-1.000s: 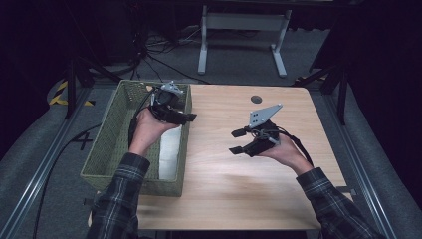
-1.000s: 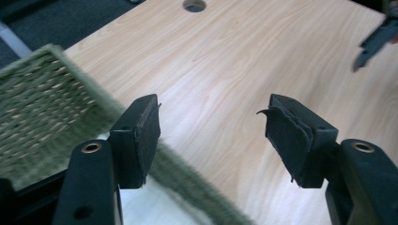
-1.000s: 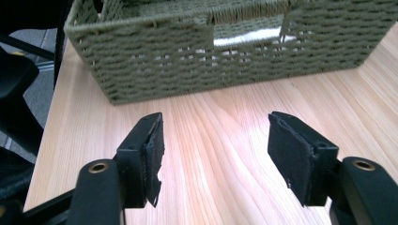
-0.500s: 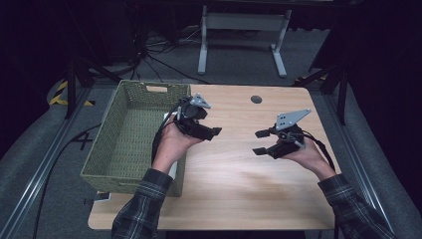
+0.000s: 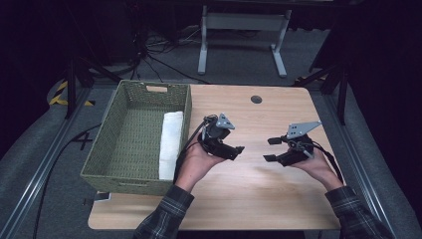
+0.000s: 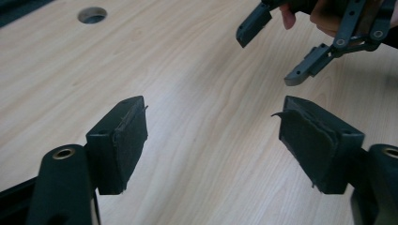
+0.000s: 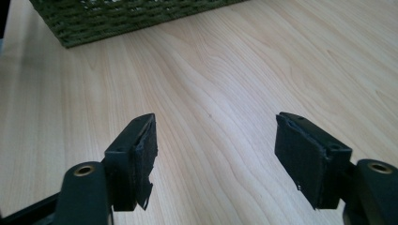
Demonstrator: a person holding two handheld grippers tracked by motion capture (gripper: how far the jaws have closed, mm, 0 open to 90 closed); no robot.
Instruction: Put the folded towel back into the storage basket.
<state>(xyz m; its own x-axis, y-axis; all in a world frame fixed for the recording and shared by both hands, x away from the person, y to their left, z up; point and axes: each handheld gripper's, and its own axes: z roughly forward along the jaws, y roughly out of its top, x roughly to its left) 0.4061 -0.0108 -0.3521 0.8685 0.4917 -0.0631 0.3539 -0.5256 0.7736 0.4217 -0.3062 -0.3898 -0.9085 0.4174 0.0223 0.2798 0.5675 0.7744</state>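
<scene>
A white rolled towel (image 5: 169, 144) lies along the right inner wall of a green woven basket (image 5: 127, 107) on the left of the wooden table (image 5: 278, 199). My left gripper (image 5: 235, 149) hovers over the table just right of the basket, open and empty. In the left gripper view its jaws (image 6: 213, 136) stand wide apart above bare wood, with the right gripper (image 6: 300, 47) facing them. My right gripper (image 5: 271, 149) is held at mid-right, open, pointing left toward the other one. The right gripper view shows that gripper (image 7: 216, 154) with nothing between its pads.
The basket's wall (image 7: 131, 18) crosses the top of the right gripper view. A round cable hole (image 5: 256, 99) sits near the table's far edge. A metal stand (image 5: 241, 22) and cables lie on the floor beyond the table.
My left gripper has moved right, from above the basket out over the table. The right gripper has drifted a little to the right. The towel stays in the basket.
</scene>
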